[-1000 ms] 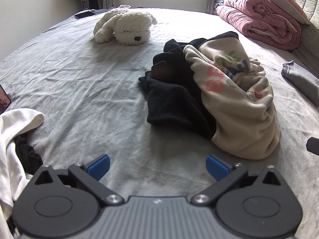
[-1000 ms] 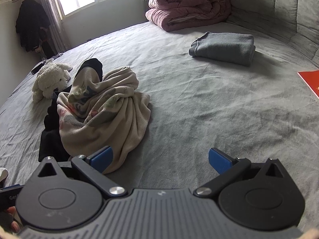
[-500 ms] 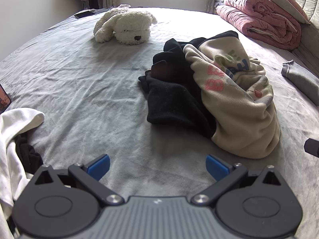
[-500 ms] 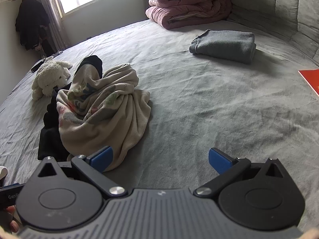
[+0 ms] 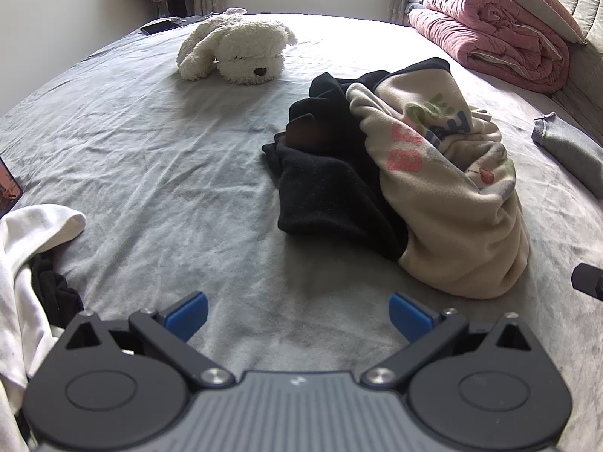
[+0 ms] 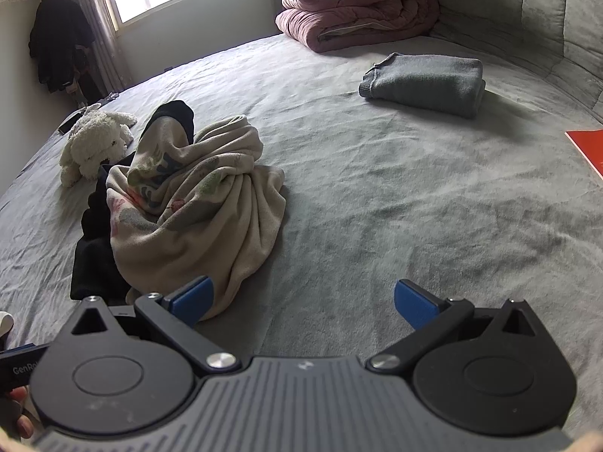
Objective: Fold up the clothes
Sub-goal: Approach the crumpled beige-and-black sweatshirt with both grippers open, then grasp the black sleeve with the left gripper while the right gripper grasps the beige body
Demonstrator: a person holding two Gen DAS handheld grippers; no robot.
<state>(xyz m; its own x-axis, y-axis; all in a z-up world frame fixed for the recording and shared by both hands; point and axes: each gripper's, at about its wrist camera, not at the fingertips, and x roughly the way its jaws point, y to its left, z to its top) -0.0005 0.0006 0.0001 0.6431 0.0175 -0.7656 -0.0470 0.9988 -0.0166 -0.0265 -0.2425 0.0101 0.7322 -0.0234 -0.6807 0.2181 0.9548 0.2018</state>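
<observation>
A crumpled cream sweatshirt with coloured print lies heaped on the grey bed, with its black sleeves and lining spilling out on the left. My left gripper hovers open just short of the heap, nothing between its blue pads. My right gripper is open too, its left pad beside the cream hem, over bare sheet. A folded grey garment rests further back on the right.
A white plush dog lies beyond the heap. White and black clothes lie at the near left. A rolled pink quilt is by the headboard. A red item sits at the right edge; a phone far left.
Both grippers have drifted very slightly; the heap looks a little nearer in the right wrist view. Nothing was taken hold of and both stay open.
</observation>
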